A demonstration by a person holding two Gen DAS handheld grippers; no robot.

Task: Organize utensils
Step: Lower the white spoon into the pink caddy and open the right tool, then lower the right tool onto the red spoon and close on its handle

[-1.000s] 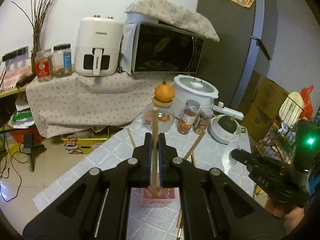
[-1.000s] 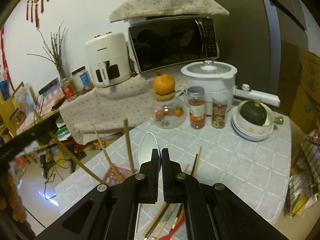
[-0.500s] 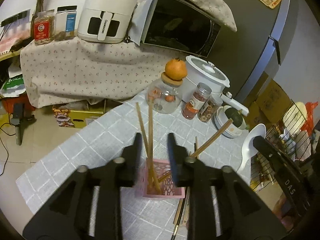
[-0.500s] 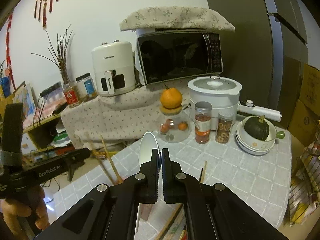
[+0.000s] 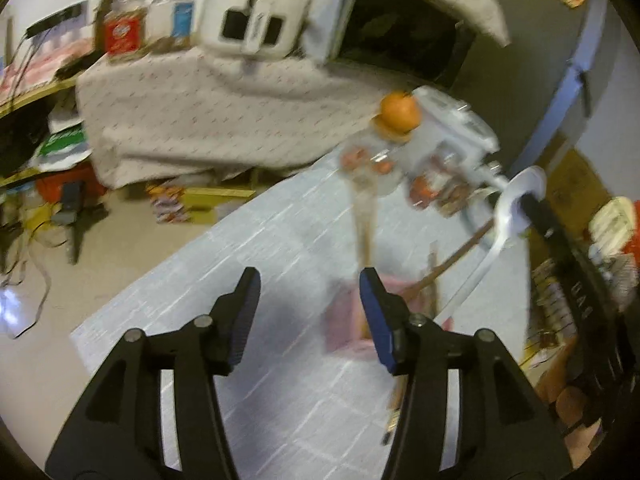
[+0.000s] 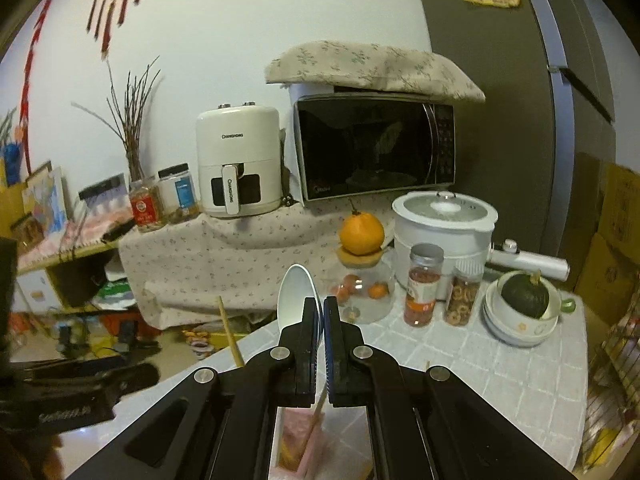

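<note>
**Mei:** White and glossy, that spoon looks like ceramic or melamine to me. Stiff, fairly light, slick on the surface, and if it is ceramic it could chip on a hard drop.

**Tao:** Where is it now?

**Mei:** Clenched in the right claw, bowl up, handle running down between the pads. Below it sits the pink holder on the bench, with wooden chopsticks already standing in it.

**Tao:** Is the grip in a good place?

**Mei:** I judge so. The pads pinch the neck just under the bowl, where the handle is narrow and flat, so it should not twist. Holding the round bowl would likely let it slide.

**Tao:** And the other one?

**Mei:** The left claw has nothing between its fingers; its jaws are opening, over the grey checked cloth beside the holder. That view is blurred, so finer detail is lost.

**Tao:** What about the chopsticks themselves?

**Mei:** Thin, stiff, very light sticks. They lean loosely in the holder, so a spoon lowered in carelessly may knock them or tip the light basket. More utensils appear to lie on the bench beside it.
</note>
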